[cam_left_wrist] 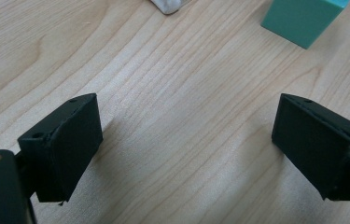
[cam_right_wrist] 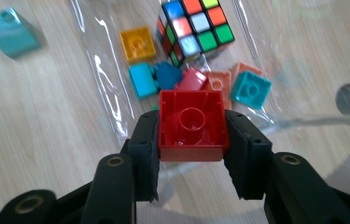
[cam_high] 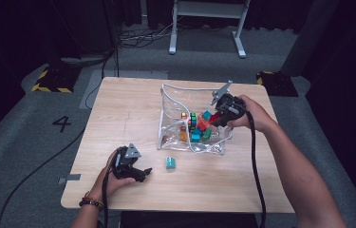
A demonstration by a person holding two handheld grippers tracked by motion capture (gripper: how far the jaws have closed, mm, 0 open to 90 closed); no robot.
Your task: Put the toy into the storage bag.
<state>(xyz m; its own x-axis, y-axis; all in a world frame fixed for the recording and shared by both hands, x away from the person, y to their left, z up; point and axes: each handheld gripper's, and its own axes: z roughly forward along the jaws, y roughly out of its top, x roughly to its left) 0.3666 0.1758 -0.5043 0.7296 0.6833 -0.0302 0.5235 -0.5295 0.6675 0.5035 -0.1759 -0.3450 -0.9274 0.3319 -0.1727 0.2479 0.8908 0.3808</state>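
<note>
Glossy hollow red brick between right tongs.

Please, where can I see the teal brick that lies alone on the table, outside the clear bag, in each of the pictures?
High view: teal brick lies low centre, just below the clear bag.
Left gripper view: top right corner, beyond the open jaws.
Right gripper view: top left corner.
Shared landmark: the bag's edge beside the brick.

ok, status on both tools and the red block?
Right tool shut on red plastic block, over clear plastic bag. Left tool open, empty, low over wooden table. Teal block loose beside bag.
</note>
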